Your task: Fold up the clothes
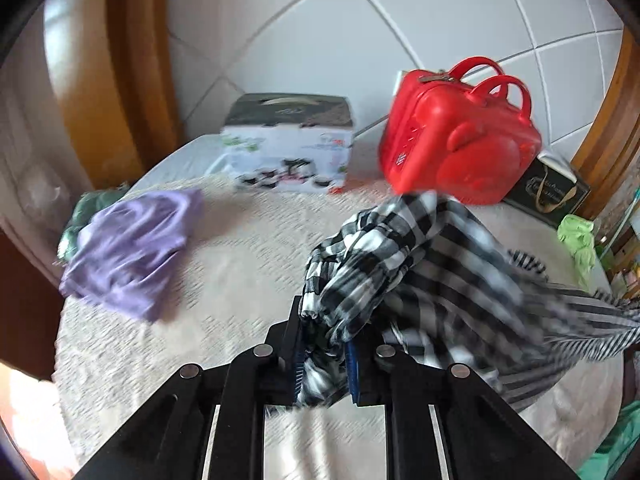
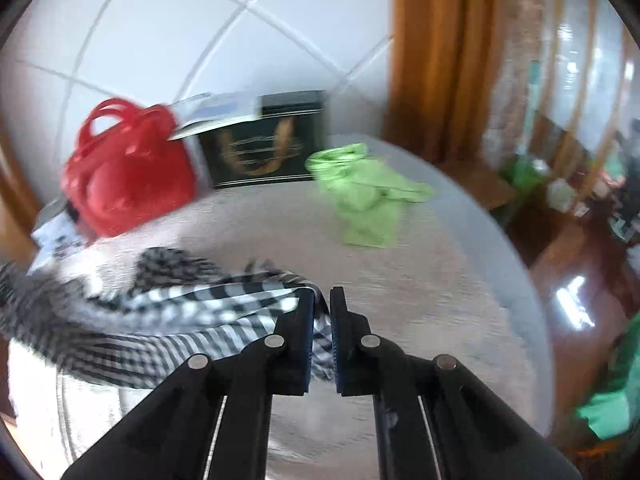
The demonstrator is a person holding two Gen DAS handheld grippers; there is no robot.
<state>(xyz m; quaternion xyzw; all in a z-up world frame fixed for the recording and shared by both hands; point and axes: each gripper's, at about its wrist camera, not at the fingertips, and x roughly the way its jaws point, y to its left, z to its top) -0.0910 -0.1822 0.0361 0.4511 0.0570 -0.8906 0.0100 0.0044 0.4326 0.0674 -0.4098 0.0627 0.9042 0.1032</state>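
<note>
So the black-and-white checked garment (image 1: 420, 264) is thin, floppy woven stuff, gingham squares that turn into stripes further along, and it's strung between the two grippers above the middle of the table (image 1: 240, 248). The left gripper (image 1: 322, 356) has its fingers pinched narrow around a bunched, gathered edge of it. The right gripper (image 2: 322, 320) is clamped nearly closed on another edge, with the cloth (image 2: 160, 316) trailing off to the left as a slack band.

The table is round, covered in a cream cloth with a nubby woven texture. A crumpled lilac garment (image 1: 132, 248) lies near its left edge, with something dark green (image 1: 86, 216) tucked just behind it. A lime green garment (image 2: 368, 196) sits in a heap toward the far right edge.

Along the far edge there's a glossy red hard plastic case (image 1: 456, 140) with two loop handles, zipped shut, a white printed cardboard box (image 1: 288, 148) with a carry handle, and a dark box (image 2: 264, 148) with gold lettering.

White tiled wall behind, orange-brown wood trim (image 2: 432, 60) either side, and a shiny dark floor. Everything's pretty motion-blurred.
</note>
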